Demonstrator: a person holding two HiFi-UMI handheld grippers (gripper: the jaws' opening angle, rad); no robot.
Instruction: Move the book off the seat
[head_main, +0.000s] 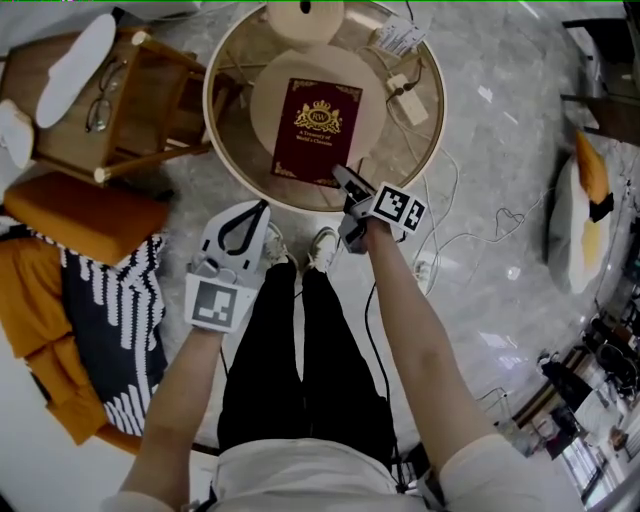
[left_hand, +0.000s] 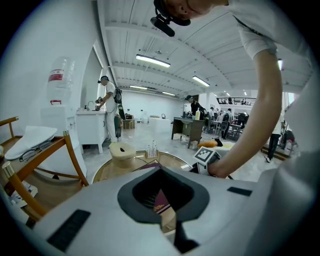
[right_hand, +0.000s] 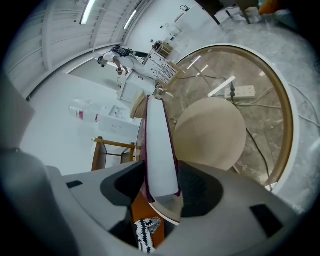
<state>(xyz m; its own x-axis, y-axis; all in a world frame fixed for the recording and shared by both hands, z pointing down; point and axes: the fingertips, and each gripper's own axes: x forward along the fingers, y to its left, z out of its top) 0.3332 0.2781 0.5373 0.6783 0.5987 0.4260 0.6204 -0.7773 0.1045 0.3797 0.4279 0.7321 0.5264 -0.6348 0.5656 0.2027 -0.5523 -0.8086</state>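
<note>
The left hand-held gripper hangs short of the seat, jaws together, empty. The burgundy hardback book with a gold crest lies flat on the round beige seat, its near corner clamped in the right hand-held gripper. The grasp looks made; next, probably, lift it clear.

1. We are wearing black trousers, a pale short-sleeved top and light sneakers.
2. Our left gripper and right gripper are showing pale grey shells around dark jaw recesses.
3. Each is bearing a marker cube printed with black-and-white squares.
4. A thin dark cable is trailing beside our right forearm.
5. A black camera is sitting on our head.
</note>
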